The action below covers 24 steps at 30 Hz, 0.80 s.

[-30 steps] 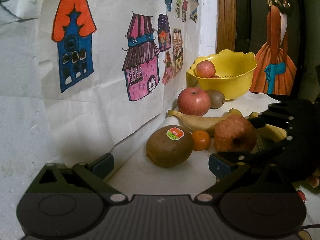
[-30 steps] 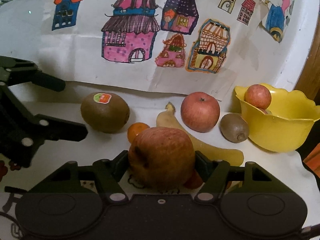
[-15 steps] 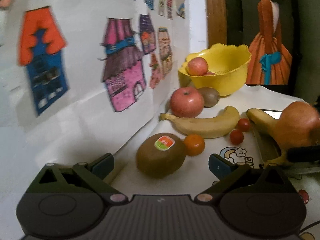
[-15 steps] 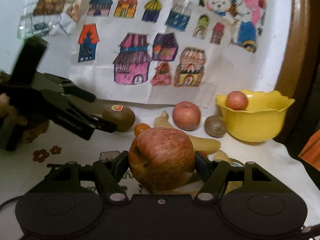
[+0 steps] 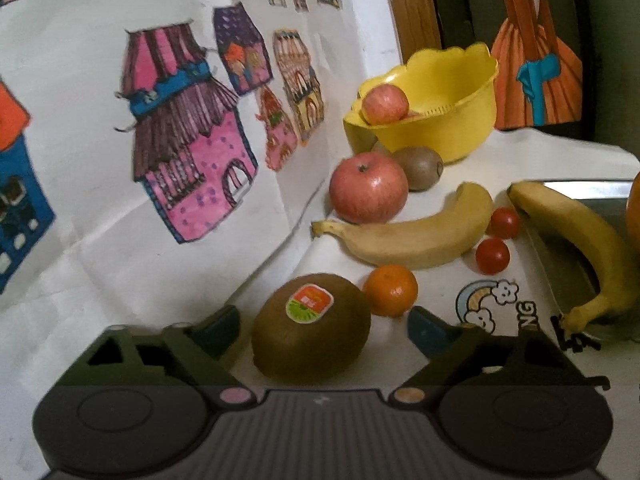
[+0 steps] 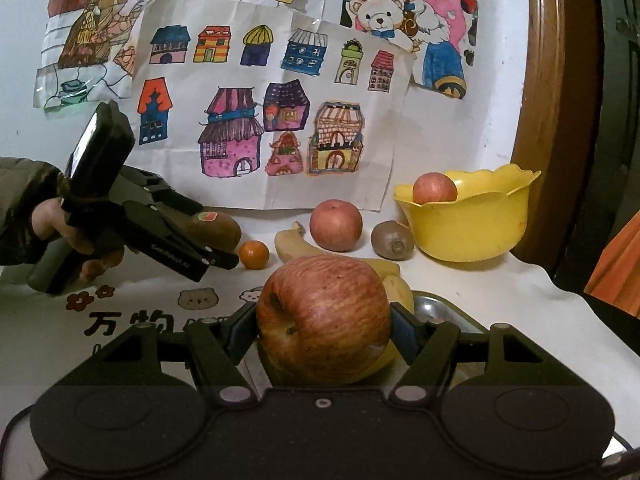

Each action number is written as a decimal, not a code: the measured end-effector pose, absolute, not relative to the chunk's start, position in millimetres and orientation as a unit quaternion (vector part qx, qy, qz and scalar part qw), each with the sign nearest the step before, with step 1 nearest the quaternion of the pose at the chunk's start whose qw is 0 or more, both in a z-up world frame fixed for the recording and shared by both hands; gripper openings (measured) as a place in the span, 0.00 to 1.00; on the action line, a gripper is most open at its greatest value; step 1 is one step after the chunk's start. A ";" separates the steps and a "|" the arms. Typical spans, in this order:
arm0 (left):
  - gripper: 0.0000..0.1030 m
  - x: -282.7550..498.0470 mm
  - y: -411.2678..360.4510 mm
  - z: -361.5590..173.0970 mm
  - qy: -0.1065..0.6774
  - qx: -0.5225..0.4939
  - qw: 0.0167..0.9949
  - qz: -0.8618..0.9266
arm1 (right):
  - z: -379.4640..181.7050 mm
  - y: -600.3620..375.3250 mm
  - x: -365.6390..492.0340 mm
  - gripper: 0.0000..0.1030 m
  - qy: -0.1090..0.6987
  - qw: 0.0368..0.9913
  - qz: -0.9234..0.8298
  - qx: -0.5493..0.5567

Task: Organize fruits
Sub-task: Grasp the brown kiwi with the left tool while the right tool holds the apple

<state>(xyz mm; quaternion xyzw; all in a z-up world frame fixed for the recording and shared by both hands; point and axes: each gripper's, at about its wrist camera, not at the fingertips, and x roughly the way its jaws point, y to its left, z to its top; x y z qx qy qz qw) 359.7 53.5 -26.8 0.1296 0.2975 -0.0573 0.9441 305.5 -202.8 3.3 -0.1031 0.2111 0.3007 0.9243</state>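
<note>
White table [image 6: 500, 292] is carrying loose fruit; my right tongs [image 6: 324, 326] are clamping a big apple [image 6: 324, 320] above it, my left tongs [image 5: 322, 322] are sitting wide around the stickered kiwi [image 5: 310, 326].

Both handheld tools are matte black plastic: the right gripper [image 6: 323, 330] has blue-padded jaws, round silver screws (two by the hinges) and ribbed housing. The left gripper [image 6: 188, 250] carries pale lettering; a dark olive sleeve [image 6: 24, 200] at nine o'clock.
</note>
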 end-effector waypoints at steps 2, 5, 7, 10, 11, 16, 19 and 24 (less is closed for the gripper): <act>0.79 361.6 52.5 -28.0 0.305 0.131 0.942 -0.053 | 2.4 -205.4 304.8 0.69 0.212 0.924 0.301 -0.100; 0.73 360.5 53.1 -27.2 0.300 0.130 0.944 -0.048 | 1.1 -208.4 304.3 0.69 0.216 0.924 0.301 -0.098; 0.69 361.3 54.1 -26.7 0.300 0.129 0.944 -0.045 | 0.0 -209.8 304.7 0.69 0.220 0.924 0.299 -0.096; 0.64 362.8 55.2 -26.8 0.303 0.130 0.944 -0.033 | -0.6 -210.9 304.7 0.69 0.221 0.925 0.296 -0.094; 0.64 362.5 55.1 -26.6 0.303 0.130 0.944 -0.032 | -0.6 -211.3 304.6 0.69 0.222 0.925 0.295 -0.093; 0.63 358.6 50.6 -26.1 0.302 0.135 0.943 -0.027 | -0.1 -213.5 302.1 0.69 0.224 0.925 0.292 -0.094; 0.63 354.8 51.3 -25.1 0.304 0.118 0.945 -0.030 | 0.0 -214.8 300.2 0.69 0.225 0.925 0.291 -0.093; 0.63 342.3 48.4 -24.4 0.304 0.111 0.946 -0.039 | 0.8 -220.0 294.2 0.69 0.222 0.927 0.288 -0.090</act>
